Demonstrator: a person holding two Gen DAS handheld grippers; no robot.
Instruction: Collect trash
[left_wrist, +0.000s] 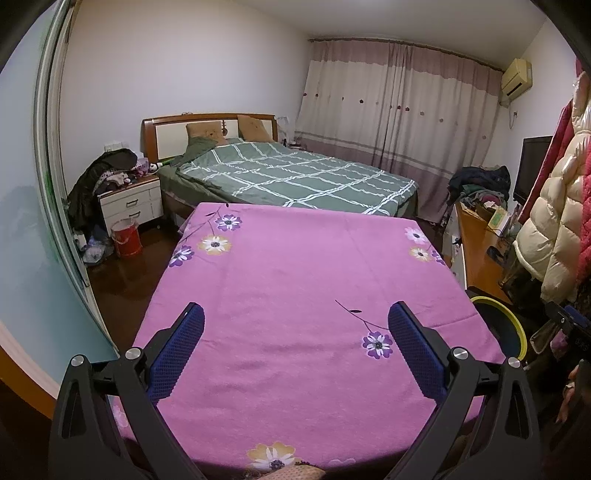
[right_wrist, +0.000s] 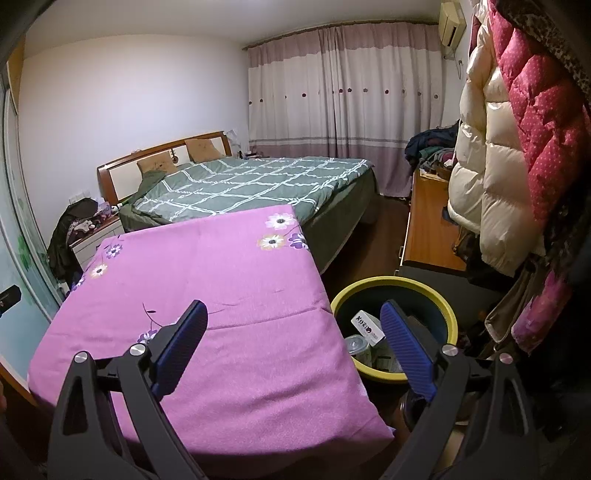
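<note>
Left wrist view: low over the near end of the pink flowered cloth (left_wrist: 295, 288), facing straight down its length toward the green-quilted bed (left_wrist: 295, 177) and curtains (left_wrist: 399, 110) — bin rim (left_wrist: 513, 325) just caught at far right. Right wrist view: set further right, over the cloth's right edge, angled so the yellow-rimmed bin (right_wrist: 448, 321) lies close below. Shared by both — cloth, bed, curtains, bin, hanging coats (right_wrist: 491, 166).

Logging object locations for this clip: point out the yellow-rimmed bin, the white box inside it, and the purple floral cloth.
yellow-rimmed bin (right_wrist: 448, 314): right wrist view, on its yellow rim, right side.
white box (right_wrist: 365, 325): right wrist view, on its printed top face.
purple floral cloth (left_wrist: 295, 273): left wrist view, on its bare middle.
</note>
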